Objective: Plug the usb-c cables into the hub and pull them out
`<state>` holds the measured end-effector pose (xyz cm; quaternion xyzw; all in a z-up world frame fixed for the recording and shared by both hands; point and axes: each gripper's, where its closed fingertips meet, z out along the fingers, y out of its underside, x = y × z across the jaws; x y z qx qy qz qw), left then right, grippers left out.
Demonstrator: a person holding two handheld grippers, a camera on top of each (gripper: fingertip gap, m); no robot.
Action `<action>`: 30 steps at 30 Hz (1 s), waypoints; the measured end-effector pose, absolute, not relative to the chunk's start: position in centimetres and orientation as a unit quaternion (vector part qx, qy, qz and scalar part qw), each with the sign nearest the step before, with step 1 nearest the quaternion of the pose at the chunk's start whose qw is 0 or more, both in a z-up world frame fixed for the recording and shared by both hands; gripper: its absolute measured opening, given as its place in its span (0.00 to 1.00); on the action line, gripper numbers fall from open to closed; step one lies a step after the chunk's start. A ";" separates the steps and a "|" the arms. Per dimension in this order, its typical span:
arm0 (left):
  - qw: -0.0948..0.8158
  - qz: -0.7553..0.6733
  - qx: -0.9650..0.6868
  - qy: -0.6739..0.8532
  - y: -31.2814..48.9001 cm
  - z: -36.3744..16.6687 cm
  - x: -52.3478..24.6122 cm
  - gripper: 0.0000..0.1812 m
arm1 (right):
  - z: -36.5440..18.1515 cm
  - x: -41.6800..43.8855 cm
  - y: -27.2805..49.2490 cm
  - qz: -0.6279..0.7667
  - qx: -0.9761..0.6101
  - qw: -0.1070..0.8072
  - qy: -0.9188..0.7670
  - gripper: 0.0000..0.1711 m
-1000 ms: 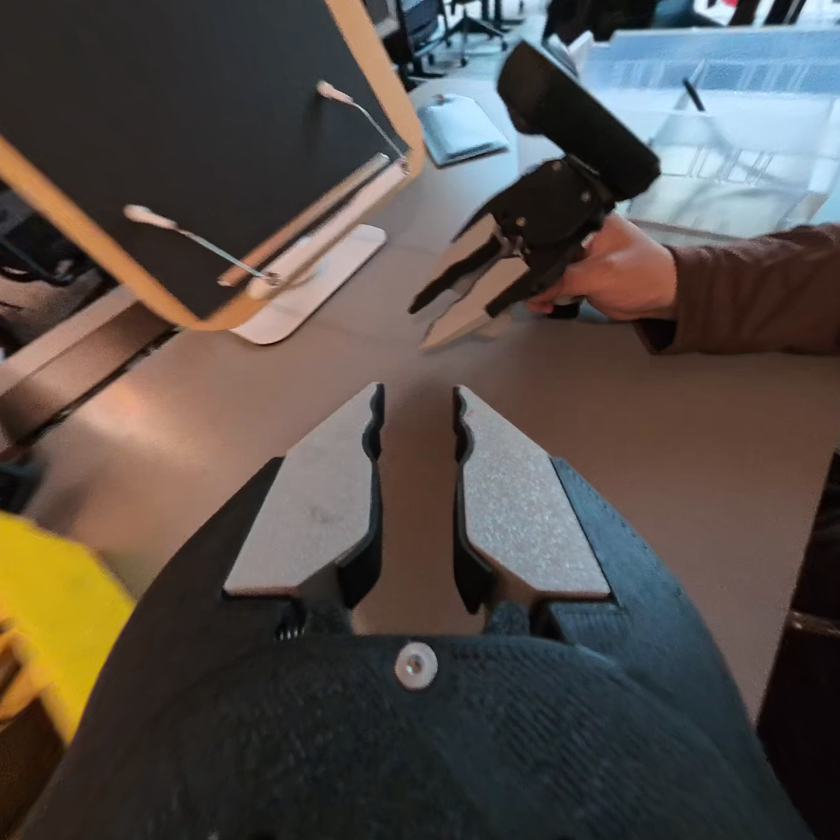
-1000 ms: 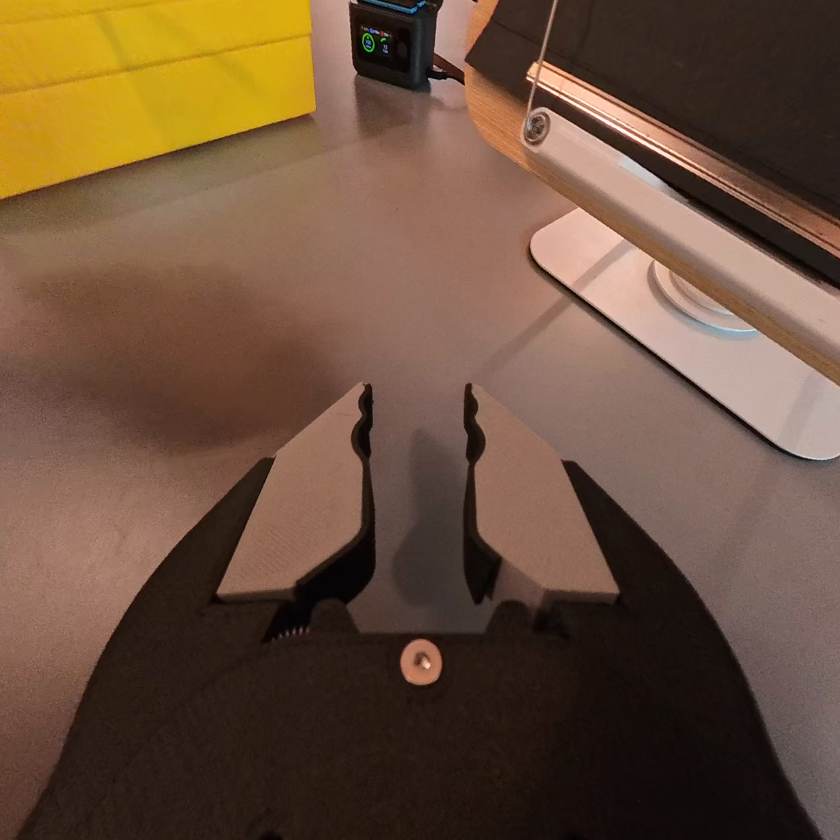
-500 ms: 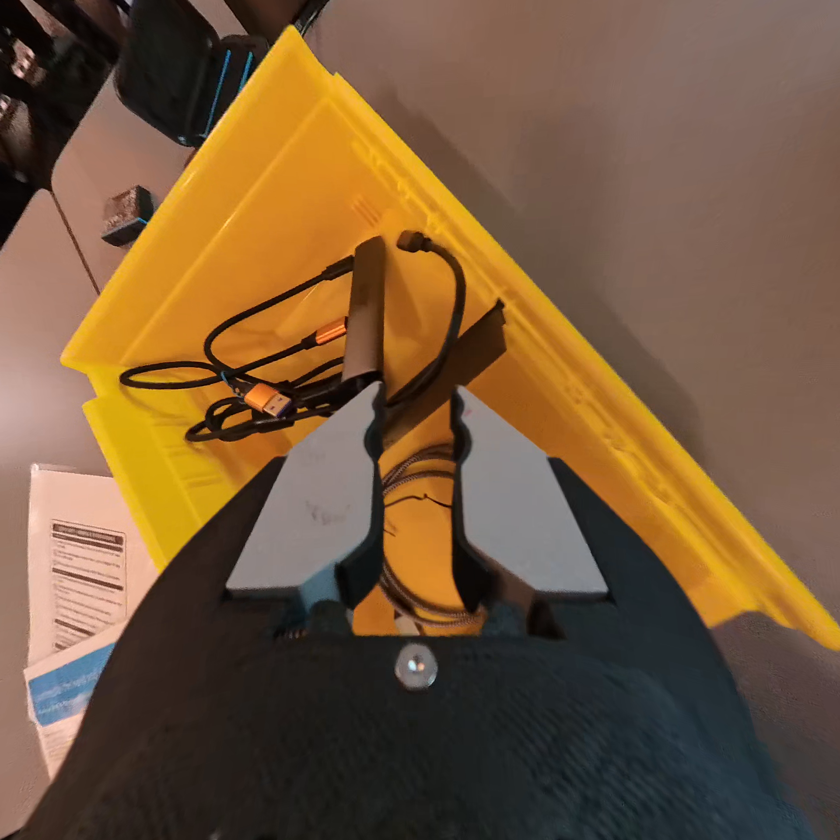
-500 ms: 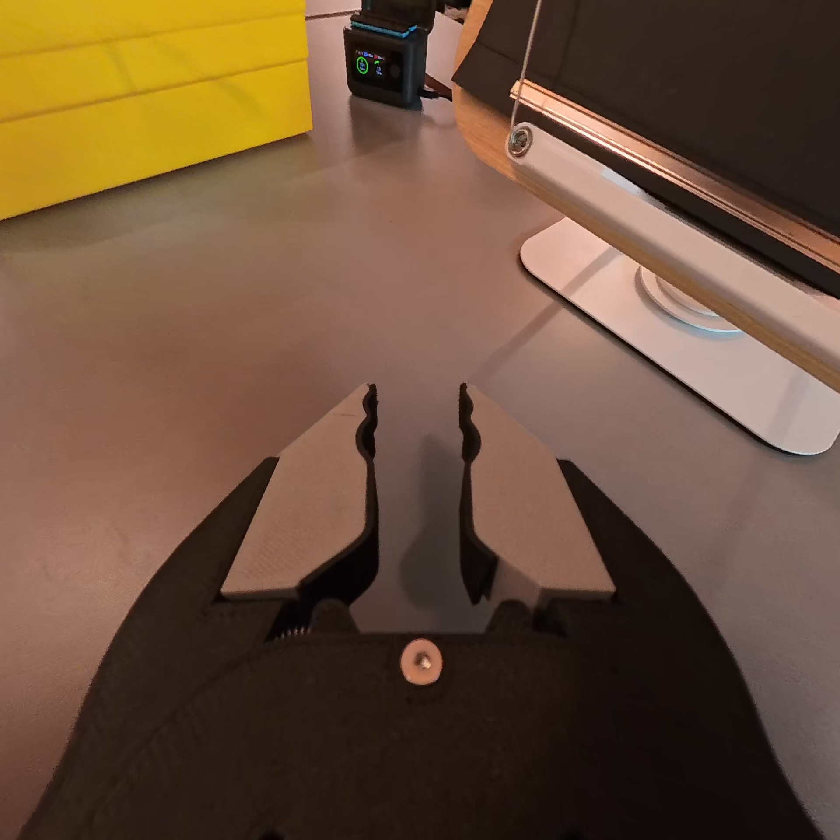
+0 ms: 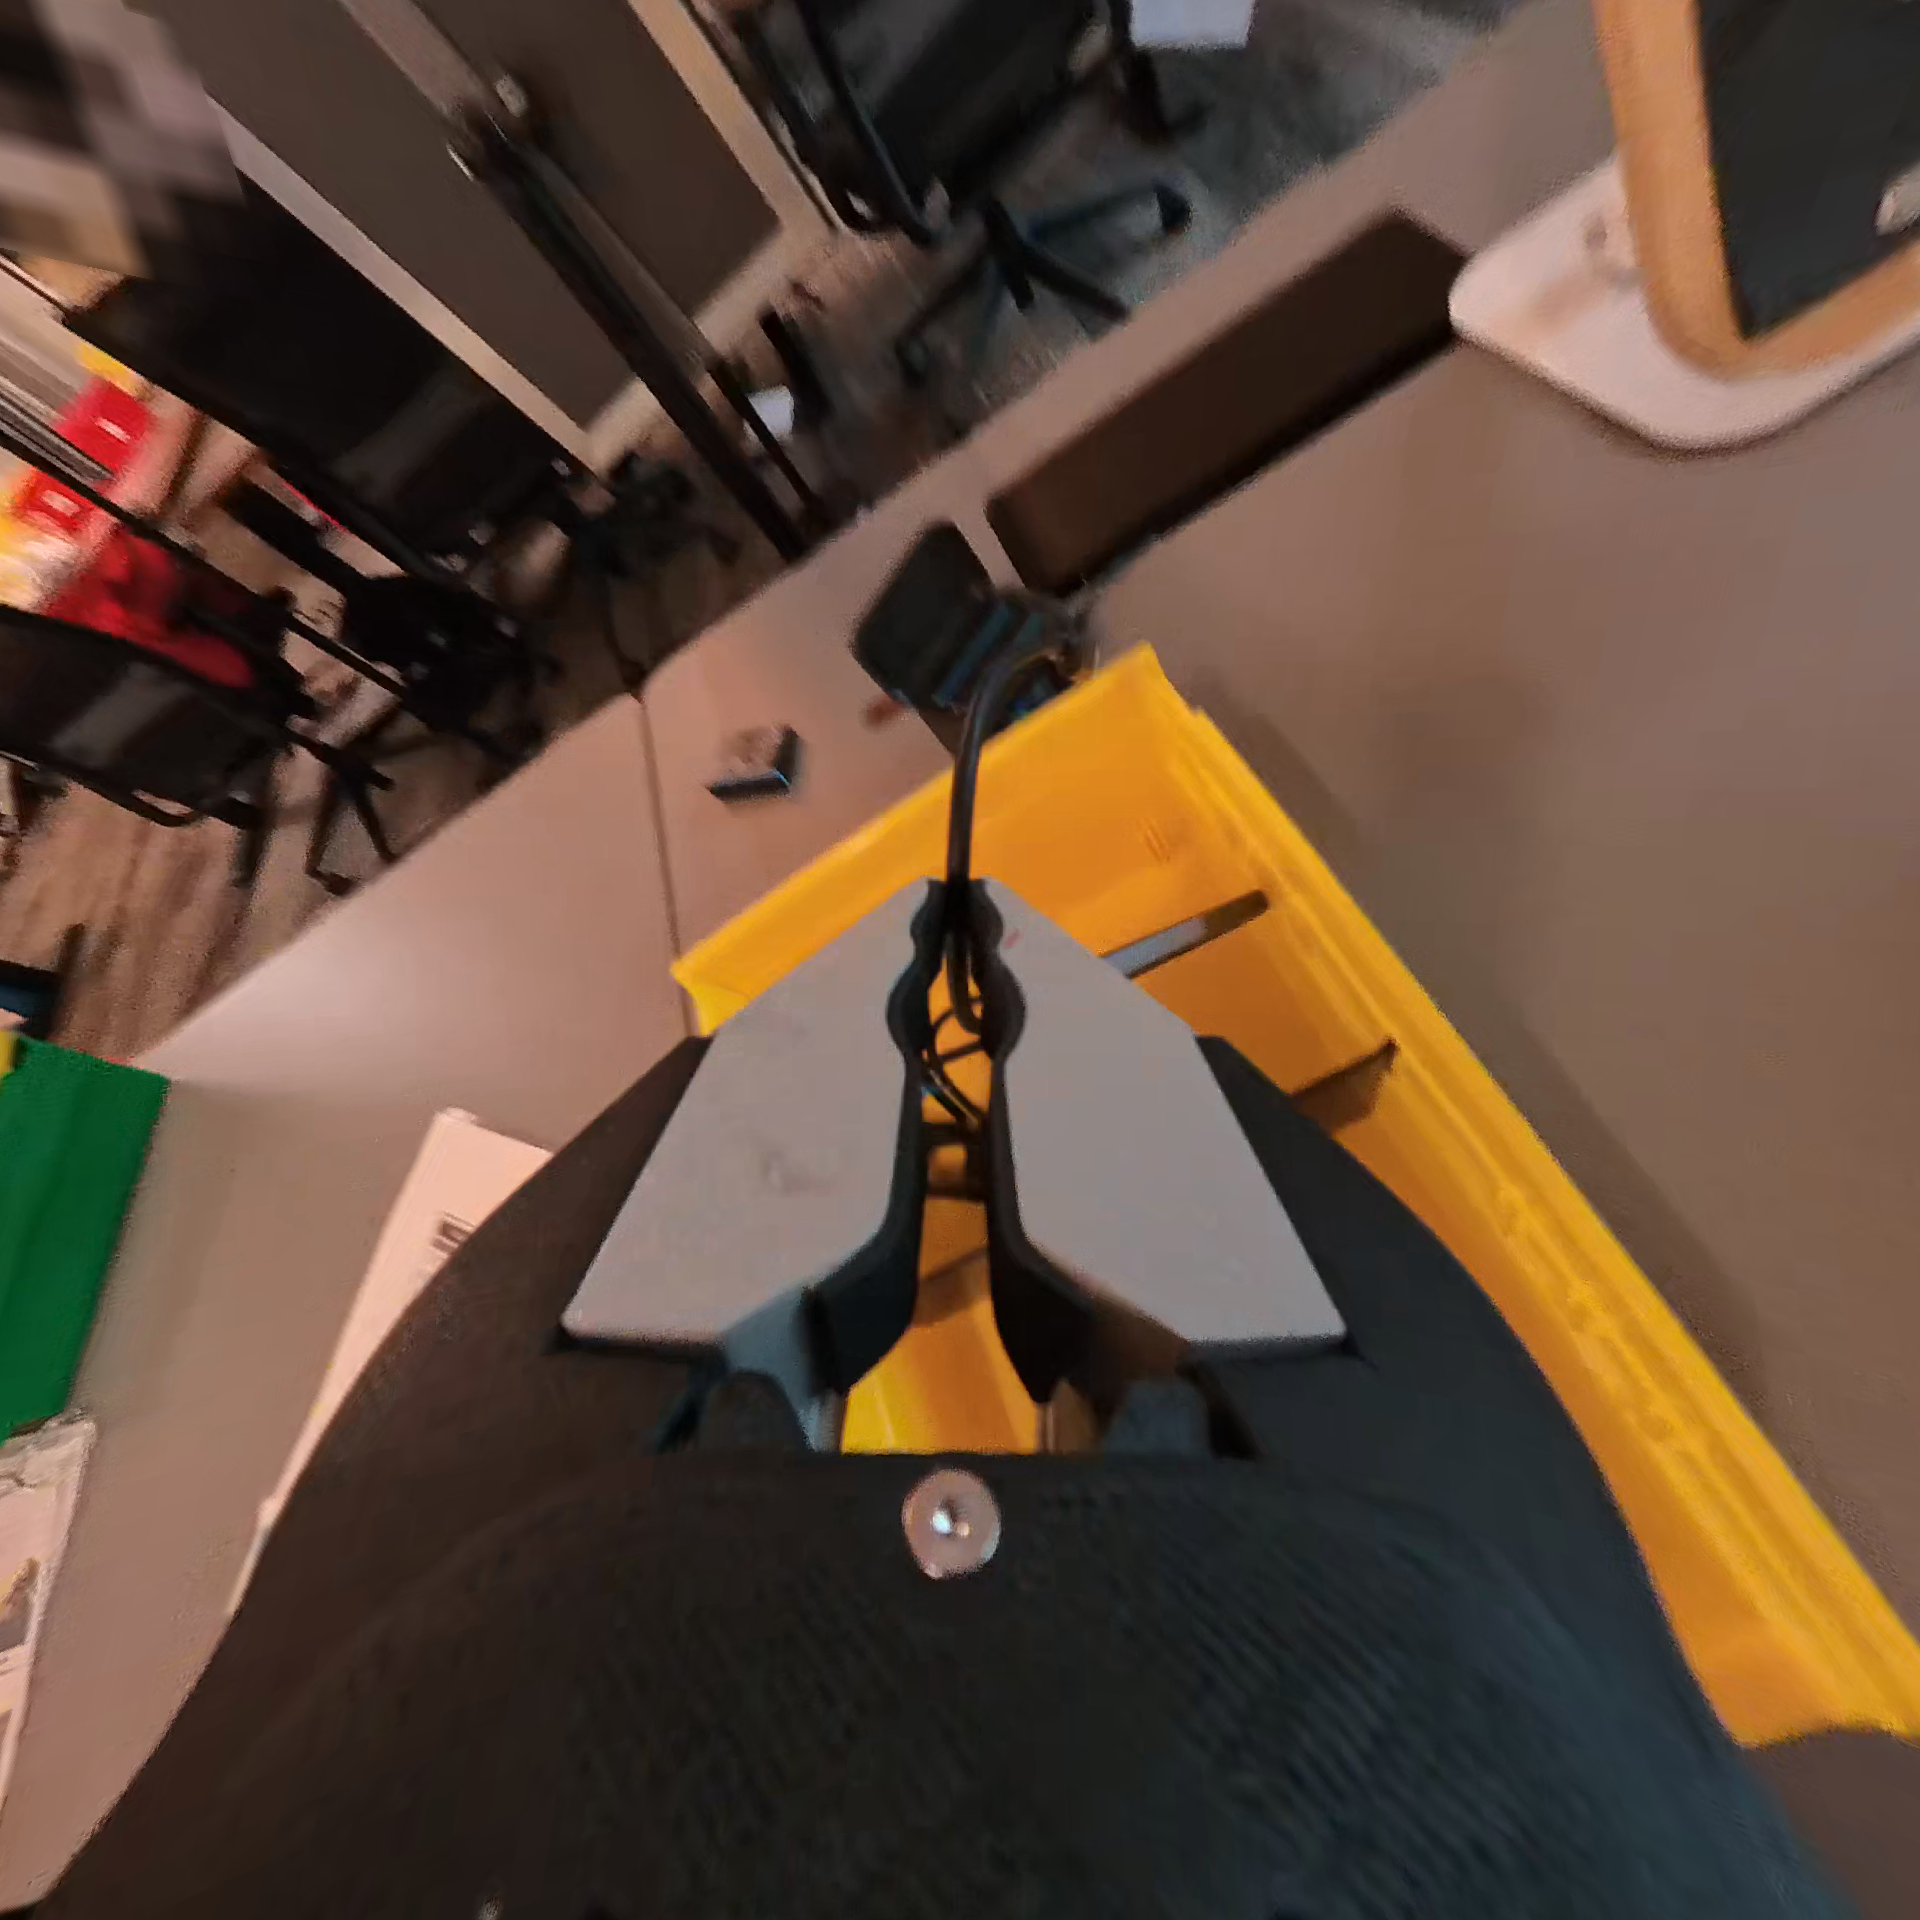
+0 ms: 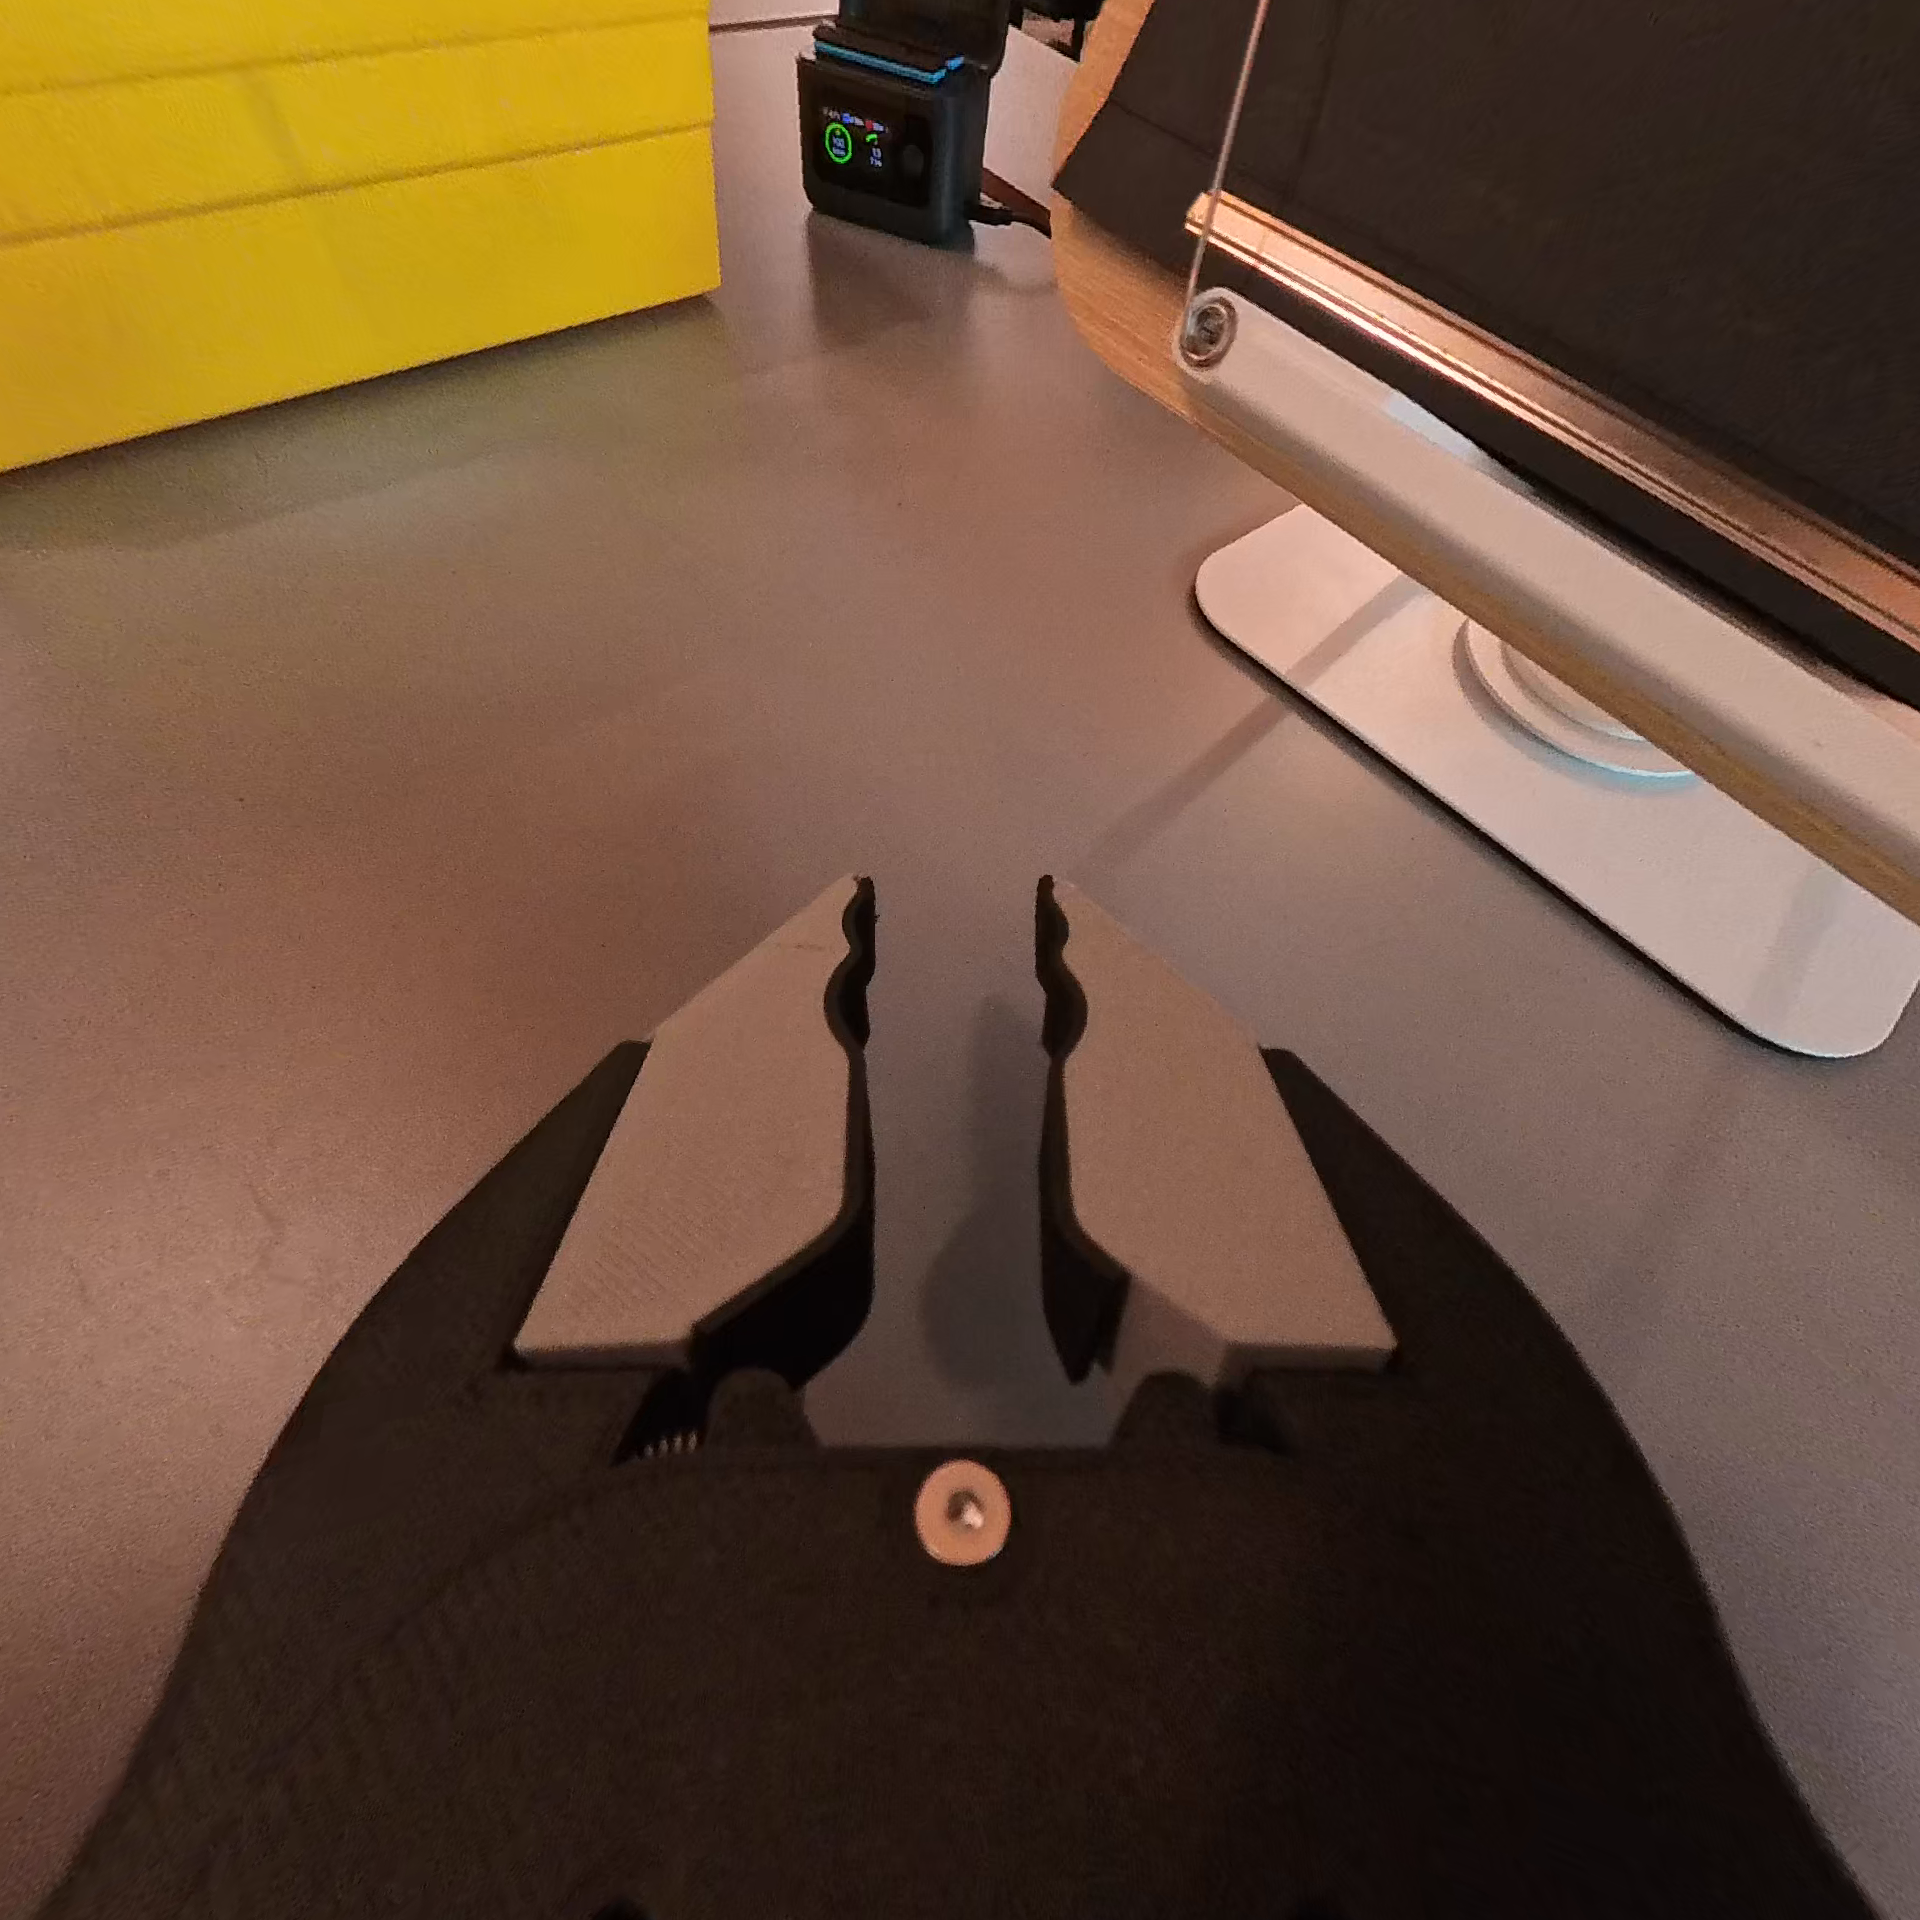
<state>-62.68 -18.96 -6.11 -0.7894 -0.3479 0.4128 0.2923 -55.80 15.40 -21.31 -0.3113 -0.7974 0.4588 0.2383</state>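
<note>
My left gripper [image 5: 961, 896] is shut on a black cable [image 5: 961, 790] above the yellow bin [image 5: 1455, 1195]. The cable rises out of the fingertips and curves away; more black cable shows between the fingers lower down. A grey bar [image 5: 1174, 940] lies in the bin just right of the fingertips; it may be the hub. The view is blurred. My right gripper [image 6: 954, 896] is open and empty, low over the grey table, apart from the bin [image 6: 312, 260] at its far left.
A small black device with a lit screen [image 6: 883, 156] stands beyond the bin, also in the left wrist view [image 5: 935, 623]. A dark wood-edged panel on a white stand [image 6: 1558, 810] is at the right. White paper [image 5: 416, 1247] and a green object [image 5: 62, 1226] lie left of the bin.
My left gripper swung from the table to the bin, closed on the black cable and tilted up with it. My right gripper moved slightly forward, still open.
</note>
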 end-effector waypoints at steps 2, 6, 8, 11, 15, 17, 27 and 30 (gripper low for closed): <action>0.319 0.441 -0.768 -0.336 -18.1 -2.6 -62.4 0.00 | -21.3 -55.7 15.1 0.461 -0.307 0.235 -0.799 0.16; 0.349 0.484 -0.745 -0.298 -15.5 3.6 -61.2 0.00 | -21.1 -55.2 14.6 0.466 -0.293 0.232 -0.802 0.20; 0.368 0.493 -0.738 -0.278 -13.9 6.2 -60.4 0.00 | -21.0 -55.0 14.3 0.467 -0.282 0.235 -0.804 0.21; 0.414 0.492 -0.723 -0.252 -11.3 9.8 -58.9 0.00 | -20.7 -54.7 13.9 0.470 -0.269 0.239 -0.806 0.23; 0.472 0.484 -0.703 -0.220 -8.1 13.6 -56.8 0.01 | -20.2 -54.4 13.6 0.478 -0.260 0.241 -0.803 0.24; 0.490 0.488 -0.694 -0.202 -6.7 15.2 -55.8 0.01 | -20.0 -54.3 13.6 0.482 -0.258 0.243 -0.802 0.25; 0.590 0.369 -0.705 -0.134 1.4 15.4 -51.1 0.01 | -15.5 -51.8 12.3 0.578 -0.202 0.200 -0.765 0.35; 0.606 0.314 -0.721 -0.122 3.9 12.8 -50.1 0.01 | -12.4 -49.7 12.1 0.623 -0.154 0.203 -0.739 0.34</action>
